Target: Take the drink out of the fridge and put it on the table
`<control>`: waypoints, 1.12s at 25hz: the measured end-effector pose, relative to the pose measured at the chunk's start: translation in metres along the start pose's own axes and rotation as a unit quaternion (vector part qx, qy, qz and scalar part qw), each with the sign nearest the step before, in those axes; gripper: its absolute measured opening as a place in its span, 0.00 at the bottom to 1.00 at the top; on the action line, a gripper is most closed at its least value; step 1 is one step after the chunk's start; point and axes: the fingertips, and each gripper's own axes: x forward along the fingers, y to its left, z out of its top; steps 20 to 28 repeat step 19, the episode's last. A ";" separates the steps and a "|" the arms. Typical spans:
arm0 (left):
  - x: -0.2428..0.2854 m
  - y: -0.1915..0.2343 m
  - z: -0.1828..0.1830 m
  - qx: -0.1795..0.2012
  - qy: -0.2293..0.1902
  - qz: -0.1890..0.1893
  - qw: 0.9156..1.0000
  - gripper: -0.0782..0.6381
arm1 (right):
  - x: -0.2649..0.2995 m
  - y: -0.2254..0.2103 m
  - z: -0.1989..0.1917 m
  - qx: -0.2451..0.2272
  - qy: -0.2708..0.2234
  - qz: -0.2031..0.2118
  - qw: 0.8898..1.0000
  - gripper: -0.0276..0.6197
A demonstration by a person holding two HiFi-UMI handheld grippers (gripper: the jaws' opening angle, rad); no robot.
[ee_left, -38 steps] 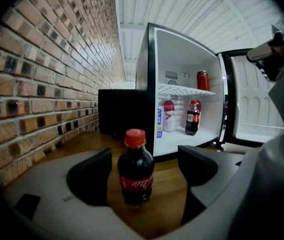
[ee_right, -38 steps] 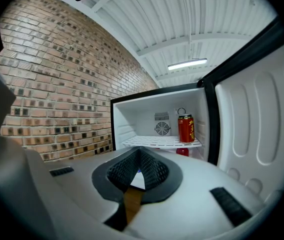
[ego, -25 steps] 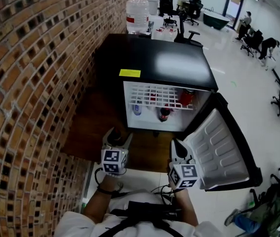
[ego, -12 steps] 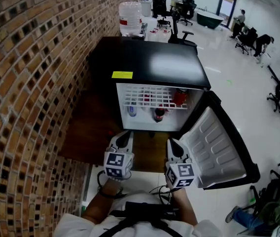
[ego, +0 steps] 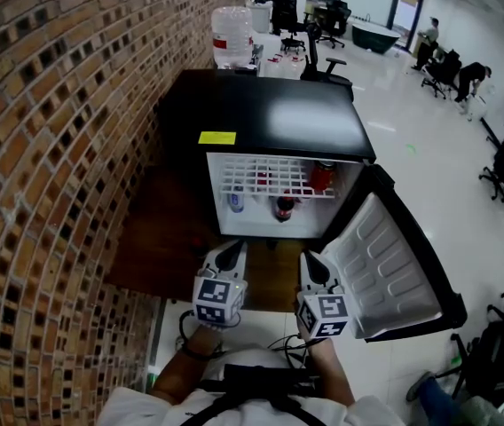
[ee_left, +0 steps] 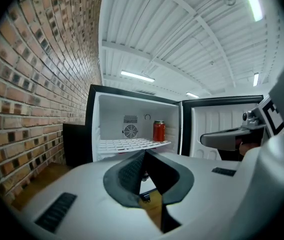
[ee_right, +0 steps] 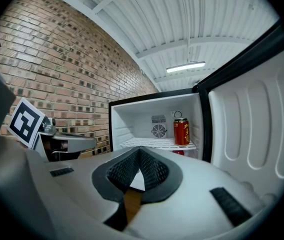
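Head view: a black fridge (ego: 270, 118) is seen open beside a brick wall (ego: 48, 149), a red drink can (ego: 322, 177) is stood upright on its wire shelf (ego: 261, 177), and the left claw (ego: 231, 254) and right claw (ego: 310, 264) are held side by side before the opening, well apart from the can. Left gripper view: the left claw is shown closed on nothing, the can beyond it. Right gripper view: the right claw is likewise shown closed and empty, the can at the shelf's right end.

Brick wall (ego: 48, 149) at left, glossy white floor (ego: 429, 158), office chairs (ego: 326, 65) beyond, strip-lit ribbed ceiling (ee_left: 182, 34)
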 end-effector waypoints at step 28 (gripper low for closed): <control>0.000 0.002 -0.002 -0.011 0.000 -0.002 1.000 0.11 | 0.002 0.000 -0.003 0.002 0.007 -0.002 1.000 0.06</control>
